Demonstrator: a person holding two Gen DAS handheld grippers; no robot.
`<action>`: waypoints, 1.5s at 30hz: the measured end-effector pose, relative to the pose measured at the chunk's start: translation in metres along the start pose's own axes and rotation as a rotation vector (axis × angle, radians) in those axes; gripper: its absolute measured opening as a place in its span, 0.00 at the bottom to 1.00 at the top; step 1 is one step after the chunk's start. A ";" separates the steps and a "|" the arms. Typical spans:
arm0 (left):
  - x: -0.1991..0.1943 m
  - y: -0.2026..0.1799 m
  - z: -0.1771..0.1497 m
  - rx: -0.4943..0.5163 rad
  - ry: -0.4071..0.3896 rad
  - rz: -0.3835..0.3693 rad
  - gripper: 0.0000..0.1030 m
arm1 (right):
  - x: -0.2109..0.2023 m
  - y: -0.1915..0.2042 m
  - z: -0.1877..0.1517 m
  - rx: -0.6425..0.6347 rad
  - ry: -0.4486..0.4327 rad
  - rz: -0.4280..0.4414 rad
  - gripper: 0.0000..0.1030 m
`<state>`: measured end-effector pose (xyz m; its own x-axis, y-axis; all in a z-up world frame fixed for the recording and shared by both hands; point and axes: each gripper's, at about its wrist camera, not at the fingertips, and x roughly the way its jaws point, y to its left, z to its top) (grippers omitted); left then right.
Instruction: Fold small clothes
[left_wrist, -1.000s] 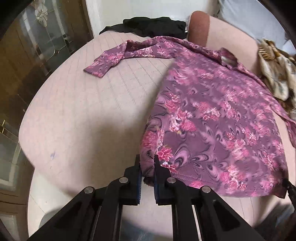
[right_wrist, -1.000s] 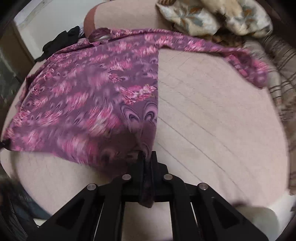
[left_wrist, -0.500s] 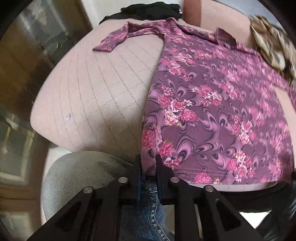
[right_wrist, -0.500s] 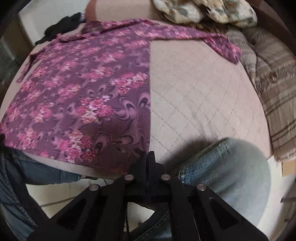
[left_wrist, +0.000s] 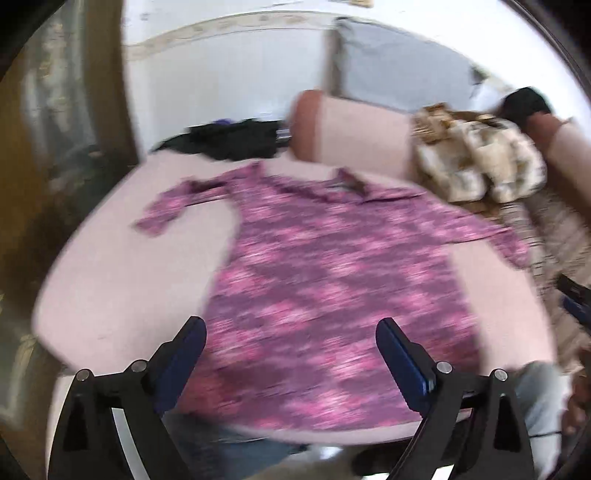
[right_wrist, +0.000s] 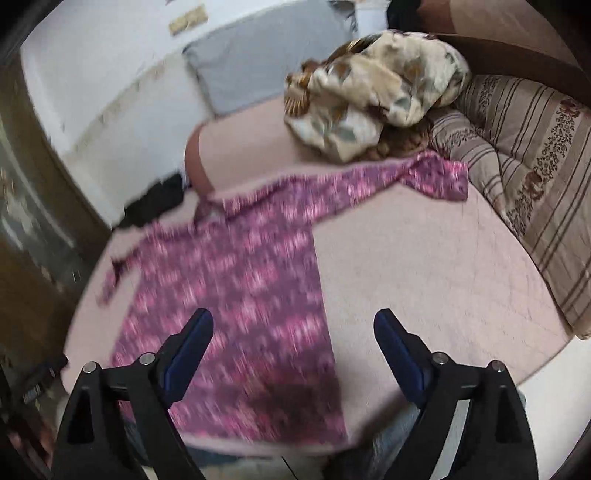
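Both jaws have just been opening and now stand wide with nothing between them: my left gripper (left_wrist: 290, 328) and my right gripper (right_wrist: 293, 319) hang above the near hem of the purple floral shirt (left_wrist: 325, 291). It lies flat on the pink bed (left_wrist: 110, 288), hem at the near edge, collar toward the far edge. Only my right view shows the striped quilt (right_wrist: 535, 177) along the right edge; both show the crumpled patterned blanket (right_wrist: 373, 96).

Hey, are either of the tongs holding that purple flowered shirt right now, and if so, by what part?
Nothing is held. Both the left tongs and right tongs have just opened with nothing between them; the shirt lies flat.
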<state>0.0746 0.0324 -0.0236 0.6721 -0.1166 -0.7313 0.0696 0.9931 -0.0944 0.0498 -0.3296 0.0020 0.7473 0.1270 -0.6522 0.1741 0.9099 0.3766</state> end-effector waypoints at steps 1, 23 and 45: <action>0.006 -0.011 0.010 0.005 0.008 -0.039 0.93 | 0.000 -0.001 0.011 0.016 -0.042 -0.003 0.86; 0.238 -0.137 0.118 -0.047 0.190 -0.283 0.93 | 0.189 -0.213 0.177 0.365 0.039 -0.216 0.80; 0.226 -0.094 0.116 -0.152 0.244 -0.385 0.92 | 0.183 -0.058 0.161 -0.217 -0.180 -0.316 0.04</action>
<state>0.3054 -0.0857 -0.1022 0.4249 -0.4934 -0.7589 0.1586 0.8660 -0.4743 0.2801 -0.4231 -0.0335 0.7820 -0.2254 -0.5811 0.2882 0.9574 0.0164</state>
